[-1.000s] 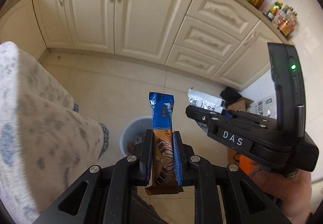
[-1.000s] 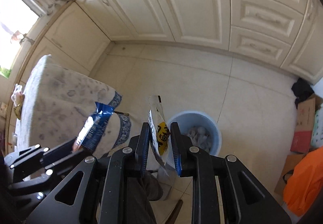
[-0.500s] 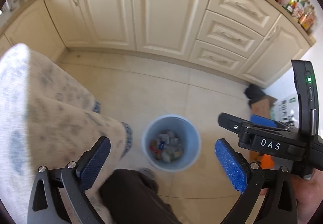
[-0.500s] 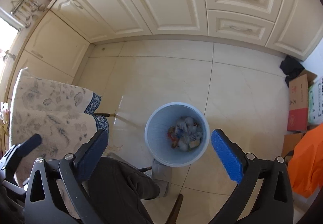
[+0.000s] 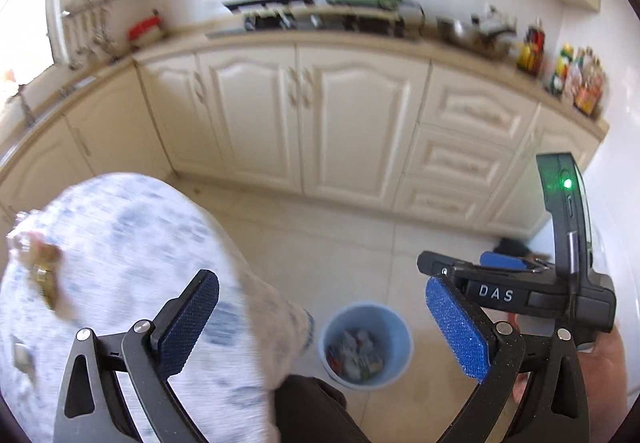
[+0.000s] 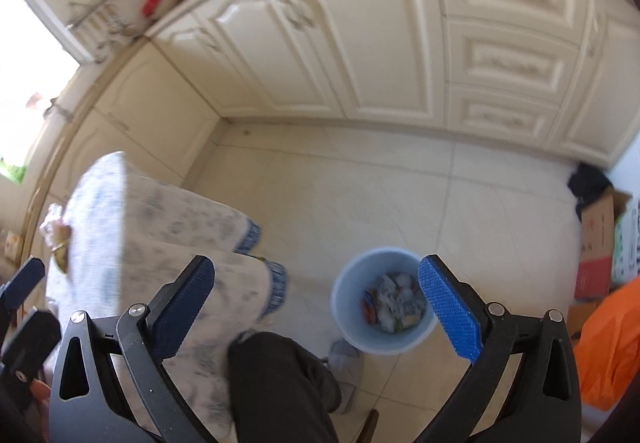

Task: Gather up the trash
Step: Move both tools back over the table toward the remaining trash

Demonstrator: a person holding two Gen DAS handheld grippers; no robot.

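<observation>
Both tools, the left tool [image 5: 322, 319] and the right tool [image 6: 316, 303], gape wide and empty. The wrappers lie in the blue waste bin [image 6: 348, 319], lower centre of frame, on the floor beside the cloth-covered surface [image 5: 132, 243], where more litter [image 5: 42, 275] waits at left.

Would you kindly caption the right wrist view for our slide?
Open right hand-held gripper above a blue bin of trash on the kitchen floor.

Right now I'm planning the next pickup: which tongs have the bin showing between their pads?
The left tongs: in their own view the bin sits wholly between the pads. The right tongs' right pad overlaps its rim.
</observation>
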